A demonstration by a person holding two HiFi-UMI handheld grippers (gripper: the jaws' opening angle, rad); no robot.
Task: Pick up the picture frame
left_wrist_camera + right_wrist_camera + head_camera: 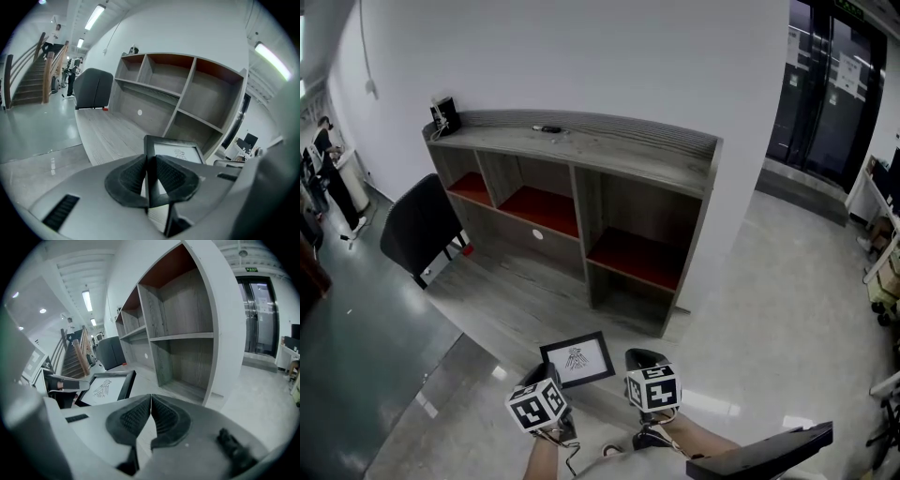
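Left arm pose: left forearm [546, 461] enters from the bottom edge of the head view. The left gripper [551, 373] points ahead and slopes down, with its marker cube [537, 404] uppermost.
Left gripper state: left gripper [150, 161] is clamped, with both ribbed pads [133, 176] pressing on the dark border of the picture frame [176, 151]. The gap is narrow, only as wide as the frame's thickness.
Right arm pose: right forearm [705, 437] enters from the bottom edge, alongside the left. The right gripper [639, 358] also points ahead and slopes down.
Right gripper state: right gripper [150, 400] has its jaws drawn together with nothing between them.
Frame location: picture frame [577, 359] is gripped at its near left edge. It extends ahead and to the right of the left jaws, clear of the wood-grain floor [511, 300]. From the right gripper it sits ahead and to the left [105, 386], just beside those jaws and apart from them.
Frame facing: the white face with its dark line drawing [577, 357] is turned upward. The far edge tips up a little.
Frame long axis: runs crosswise, from the left gripper's side toward the right gripper's side.
Beyond both grippers: shelf unit [581, 187] stands well ahead. A black chair [417, 225] stands ahead and to the left of the left gripper.
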